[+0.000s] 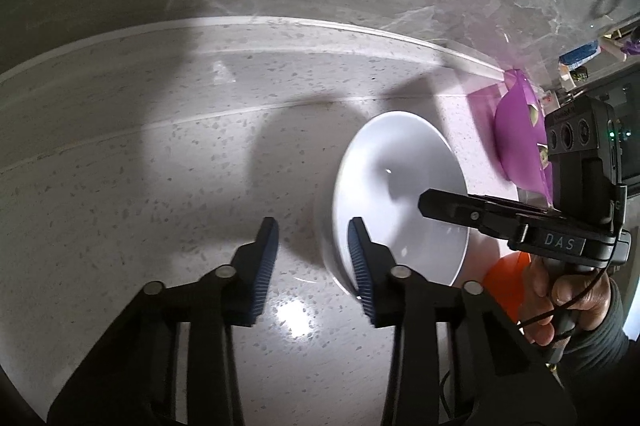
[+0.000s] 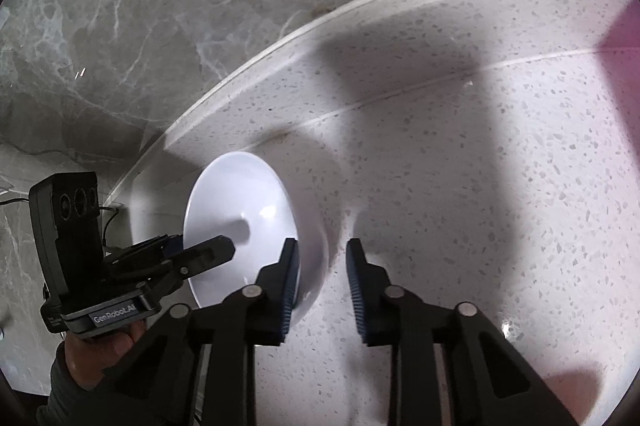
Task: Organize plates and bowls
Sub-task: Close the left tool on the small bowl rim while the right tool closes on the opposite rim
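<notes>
One white bowl, two open hand-held grippers.

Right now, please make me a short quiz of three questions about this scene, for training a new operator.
1. True or false: the white bowl stands on the speckled countertop.
2. Which thing lies behind the right gripper in the left wrist view? A) a purple bowl B) a green cup C) a steel pot
3. Fill in the word: the jaws of the left gripper are ____, with one finger over the rim of the white bowl.

Key
1. True.
2. A.
3. Open; nothing is held between them.
</notes>
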### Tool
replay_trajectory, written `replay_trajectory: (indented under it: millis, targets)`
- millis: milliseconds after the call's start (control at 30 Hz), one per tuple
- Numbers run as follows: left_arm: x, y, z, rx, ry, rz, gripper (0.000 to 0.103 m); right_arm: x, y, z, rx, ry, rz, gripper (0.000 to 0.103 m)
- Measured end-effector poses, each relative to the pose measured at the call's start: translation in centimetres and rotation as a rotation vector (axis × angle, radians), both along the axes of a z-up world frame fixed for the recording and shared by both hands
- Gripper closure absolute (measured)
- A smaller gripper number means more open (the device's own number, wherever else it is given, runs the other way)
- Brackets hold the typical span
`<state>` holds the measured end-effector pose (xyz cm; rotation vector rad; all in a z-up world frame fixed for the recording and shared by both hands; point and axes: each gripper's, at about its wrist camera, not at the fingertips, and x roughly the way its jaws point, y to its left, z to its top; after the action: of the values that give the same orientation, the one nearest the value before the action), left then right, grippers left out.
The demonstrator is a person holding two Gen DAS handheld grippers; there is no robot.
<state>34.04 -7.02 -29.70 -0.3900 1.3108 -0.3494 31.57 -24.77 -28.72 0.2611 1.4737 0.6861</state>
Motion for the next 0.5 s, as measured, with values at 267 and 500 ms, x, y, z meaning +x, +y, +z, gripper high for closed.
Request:
replay_trajectory:
  millis: [267,500]
  targets:
    - [0.0,-1.6,0.3,0.022,-0.008,-0.019,0.085,-0.3,1.3,0.2,-0.002,-0.01,0.016,0.088]
    - [-0.1,-2.4,0.3,0.02,0.0,-0.009,0.085,-0.9,1.9,0.4,-0.022,-0.007,0.01,0.09]
